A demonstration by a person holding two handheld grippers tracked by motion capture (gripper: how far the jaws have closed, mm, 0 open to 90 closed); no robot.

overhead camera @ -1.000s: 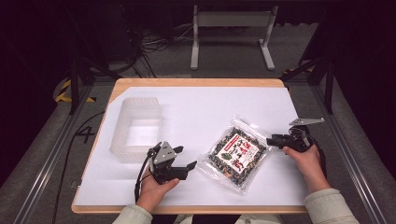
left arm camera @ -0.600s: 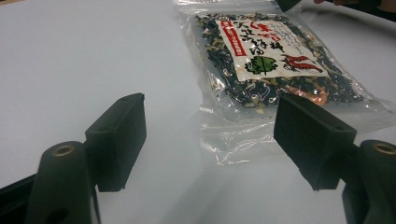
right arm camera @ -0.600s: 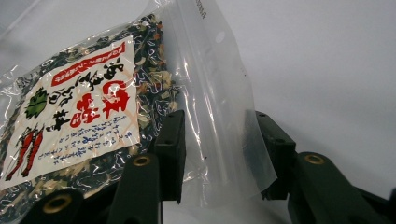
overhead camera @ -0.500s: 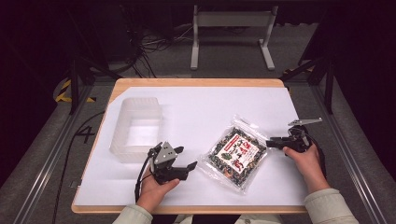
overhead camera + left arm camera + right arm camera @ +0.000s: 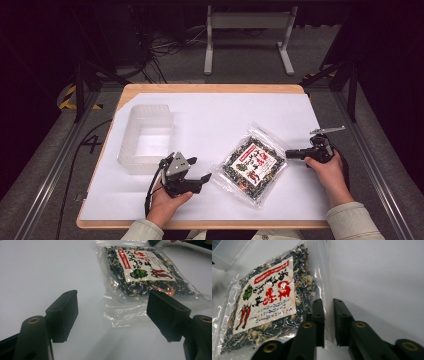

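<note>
Table (image 5: 210, 90): light wooden top, covered almost wholly by a white sheet (image 5: 220, 125).

Clear plastic bag of dark dried flakes with a white label printed in red and green (image 5: 252, 165): lies flat on the sheet, right of centre and toward the near edge, set at a slant. In the left gripper view the bag (image 5: 145, 272) lies ahead and to the right of the jaws; in the right gripper view its label (image 5: 267, 295) faces up, left of the jaws.

Translucent rectangular plastic tub (image 5: 147, 137): stands open-topped on the left part of the sheet, well apart from the bag.

Left gripper (image 5: 200, 179): black, with a grey three-cornered plate on top, held in the person's left hand (image 5: 167, 200) near the near edge, just left of the bag. Its jaws are spread wide, with bare sheet and the bag's clear near edge between them, touching neither.

Right gripper (image 5: 290, 154): black, held in the right hand (image 5: 327, 167) at the bag's right edge. Its jaws are drawn close together, pinching the bag's clear edge strip (image 5: 328, 302).
</note>
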